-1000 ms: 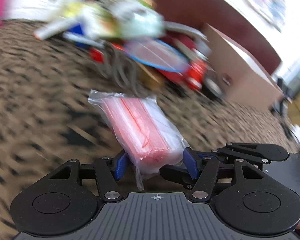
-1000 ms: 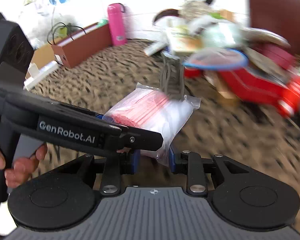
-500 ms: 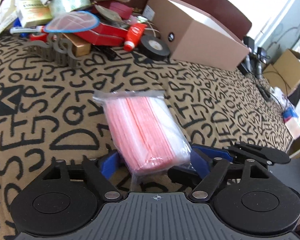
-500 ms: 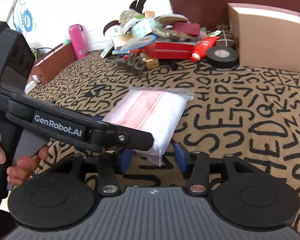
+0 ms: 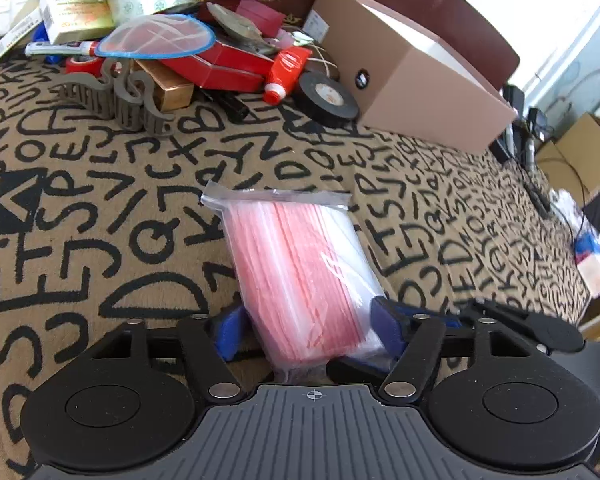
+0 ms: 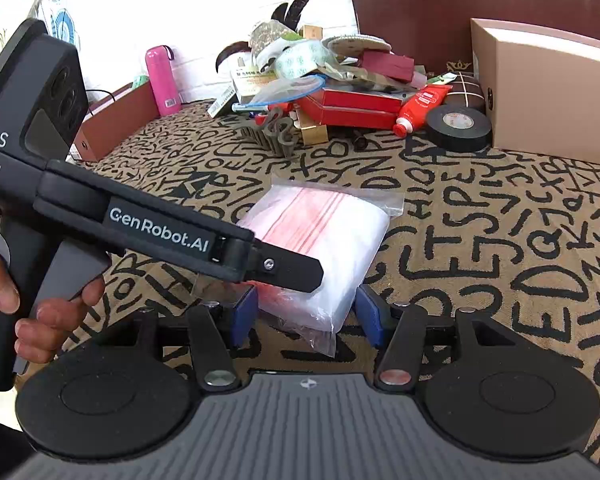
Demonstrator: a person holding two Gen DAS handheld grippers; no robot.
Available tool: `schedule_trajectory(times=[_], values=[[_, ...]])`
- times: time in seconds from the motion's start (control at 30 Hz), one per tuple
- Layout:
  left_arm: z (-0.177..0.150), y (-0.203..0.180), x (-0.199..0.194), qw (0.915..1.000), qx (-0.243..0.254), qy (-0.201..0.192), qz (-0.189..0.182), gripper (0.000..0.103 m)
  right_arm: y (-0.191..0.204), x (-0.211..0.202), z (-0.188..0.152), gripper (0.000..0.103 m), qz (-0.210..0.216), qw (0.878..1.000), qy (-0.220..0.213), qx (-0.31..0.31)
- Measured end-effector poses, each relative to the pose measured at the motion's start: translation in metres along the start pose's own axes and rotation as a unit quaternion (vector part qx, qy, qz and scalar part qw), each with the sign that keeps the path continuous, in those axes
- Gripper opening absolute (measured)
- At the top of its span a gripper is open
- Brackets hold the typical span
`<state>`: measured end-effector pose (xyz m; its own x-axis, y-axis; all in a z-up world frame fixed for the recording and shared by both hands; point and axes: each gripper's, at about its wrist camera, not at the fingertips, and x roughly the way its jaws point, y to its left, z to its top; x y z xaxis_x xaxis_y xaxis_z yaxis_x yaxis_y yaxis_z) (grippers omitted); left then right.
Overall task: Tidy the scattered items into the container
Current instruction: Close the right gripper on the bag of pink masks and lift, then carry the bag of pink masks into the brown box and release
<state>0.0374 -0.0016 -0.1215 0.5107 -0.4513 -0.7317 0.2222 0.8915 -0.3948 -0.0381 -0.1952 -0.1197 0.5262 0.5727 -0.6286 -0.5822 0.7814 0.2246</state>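
A clear plastic bag stuffed with pink-and-white zip bags lies flat on a tan cloth printed with black letters, its sealed flap pointing away. Beyond it, a heap of scattered items is piled against a closed tan box, with a black tape roll beside it.

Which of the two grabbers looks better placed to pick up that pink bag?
Probably the left gripper: the bag of pink zip pouches fills its open jaws, while the right gripper straddles only a corner.
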Motion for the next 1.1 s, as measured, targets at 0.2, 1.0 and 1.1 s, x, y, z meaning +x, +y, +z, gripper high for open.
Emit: schedule_trajectory(times=[0.2,1.0,1.1], values=[[0.003,-0.002,0.001,0.9999,0.012,0.000,0.007,0.074,-0.001,0.009,0.002,0.064,0.003,1.000,0.008,0.009],[0.028,-0.060,0.000,0.9972,0.073,-0.011,-0.005,0.056,-0.021,-0.020,0.011,0.047,-0.006,0.999,-0.013,0.032],[0.046,-0.080,0.001,0.9953,0.091,-0.029,-0.012,0.056,-0.035,-0.034,0.023,0.046,-0.012,0.999,-0.032,0.035]])
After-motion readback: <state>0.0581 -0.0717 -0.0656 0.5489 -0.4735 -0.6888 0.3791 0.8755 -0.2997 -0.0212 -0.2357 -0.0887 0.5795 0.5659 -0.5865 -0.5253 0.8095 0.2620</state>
